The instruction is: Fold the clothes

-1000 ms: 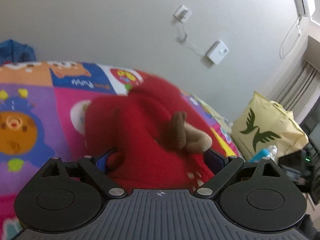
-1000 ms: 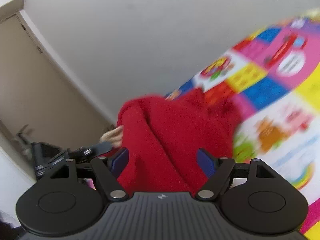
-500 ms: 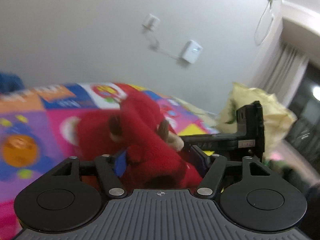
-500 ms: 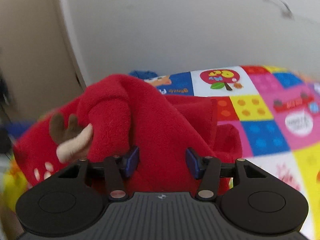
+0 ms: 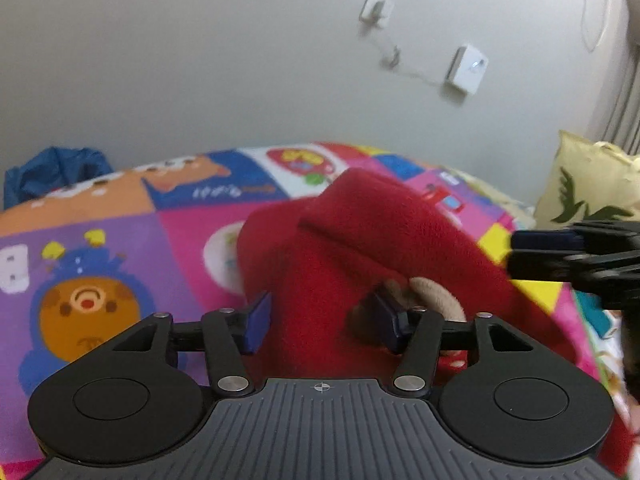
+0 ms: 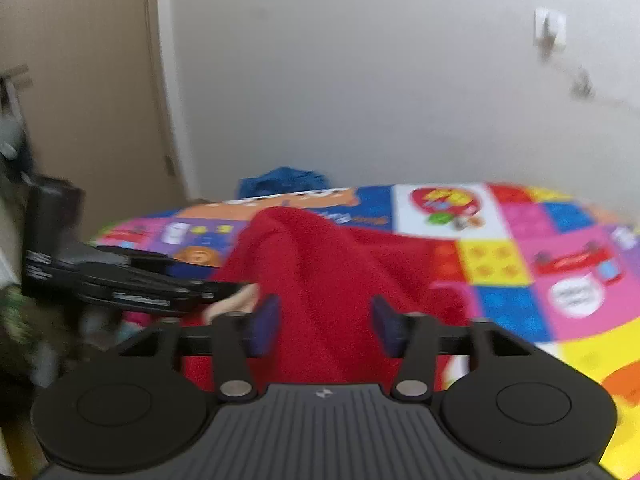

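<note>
A red fleece garment (image 5: 360,248) lies bunched in a heap on a colourful patchwork play mat (image 5: 120,248), its folds rising toward both cameras. The left gripper (image 5: 320,322) has the red fabric between its blue pads (image 5: 256,320); its jaws are closing, and the pads look pressed into the fleece on either side, so it appears to be grasping the garment. Just behind its right-hand pad sits a tan and brown plush piece (image 5: 432,300) sewn to the garment. The right gripper (image 6: 324,326) also straddles a fold of the red fleece, but its jaws are opening and the pads (image 6: 266,324) stand a little clear of the cloth, so its hold looks released. In the right wrist view the left gripper reaches in from the left edge, level with the near hem; in the left wrist view the right gripper enters from the right edge. A crumpled blue cloth (image 6: 284,180) lies at the far end of the mat against the pale wall (image 6: 360,80). A yellow bag with a dark green bird print (image 5: 588,188) stands beside the mat at the right.
</note>
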